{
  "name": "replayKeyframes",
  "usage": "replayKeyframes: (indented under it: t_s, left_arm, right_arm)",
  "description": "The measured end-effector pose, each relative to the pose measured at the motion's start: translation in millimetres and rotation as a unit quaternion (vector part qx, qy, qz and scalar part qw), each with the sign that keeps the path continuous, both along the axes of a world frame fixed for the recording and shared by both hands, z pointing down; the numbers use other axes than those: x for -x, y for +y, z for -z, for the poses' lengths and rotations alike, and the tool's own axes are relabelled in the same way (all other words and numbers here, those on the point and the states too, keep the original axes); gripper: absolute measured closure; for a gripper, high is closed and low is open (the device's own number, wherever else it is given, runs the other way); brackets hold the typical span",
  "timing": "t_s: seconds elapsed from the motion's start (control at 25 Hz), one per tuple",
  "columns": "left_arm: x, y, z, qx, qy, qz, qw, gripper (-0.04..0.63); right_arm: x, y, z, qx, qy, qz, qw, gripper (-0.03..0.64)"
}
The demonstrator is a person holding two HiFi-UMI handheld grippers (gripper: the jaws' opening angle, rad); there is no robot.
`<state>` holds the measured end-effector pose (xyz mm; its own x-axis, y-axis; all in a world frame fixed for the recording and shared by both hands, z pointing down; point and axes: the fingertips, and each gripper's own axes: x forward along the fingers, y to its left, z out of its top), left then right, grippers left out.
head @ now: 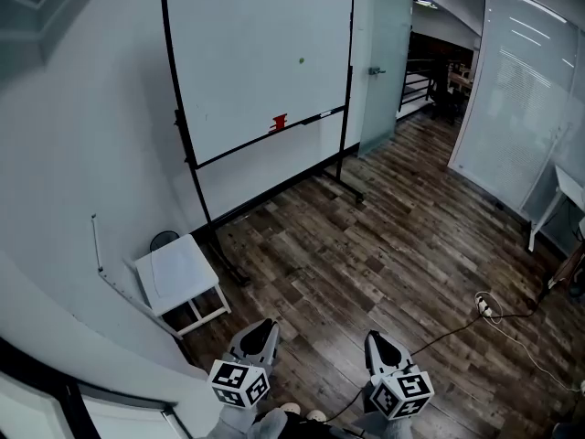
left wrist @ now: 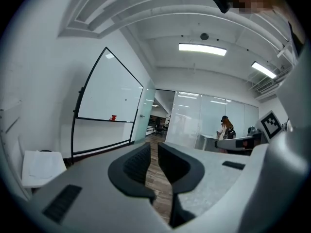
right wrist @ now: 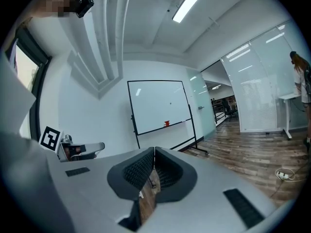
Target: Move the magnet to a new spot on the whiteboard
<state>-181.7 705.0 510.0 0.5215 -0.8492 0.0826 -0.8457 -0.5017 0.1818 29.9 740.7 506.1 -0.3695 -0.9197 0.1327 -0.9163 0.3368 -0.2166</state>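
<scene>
Both tongs are held low and roughly level, well back from the whiteboard (head: 256, 62). The left tongs (head: 264, 324) are released, a narrow slit apart and empty, while the right tongs (head: 376, 337) are clenched tip to tip on nothing. The magnet (head: 301, 60), a small dark dot, sits on the board's upper right, and only the head view shows the low white table (head: 178, 277), while the left gripper view shows a person (left wrist: 226, 129) standing far off.

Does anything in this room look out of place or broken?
Nothing looks broken or spilled. The only untidy thing is a cable trailing loose across the wooden floor from a white power strip on the right.
</scene>
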Motion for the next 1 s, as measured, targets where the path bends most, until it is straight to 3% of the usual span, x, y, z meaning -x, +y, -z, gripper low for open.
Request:
replayKeyframes:
  t_s: [0.16, 0.6, 1.0]
  left_arm:
    - [-9.6, 1.0, -4.2, -0.003, -0.005, 0.008, 1.0000, 0.469]
    - [-24.4, -22.6, -7.7, -0.013, -0.005, 0.023, 0.9996, 0.411]
    - [-34.6, -111.4, -11.6, -0.015, -0.005, 0.017, 0.9997, 0.377]
  right_arm:
    - [-8.6, -3.3, 0.2, -0.007, 0.002, 0.009, 1.000, 0.589]
    - [-20.4, -29.5, -10.9, -0.005, 0.002, 0.027, 1.000, 0.589]
    - [-19.1, -113.2, -11.8, -0.006, 0.004, 0.035, 0.999, 0.589]
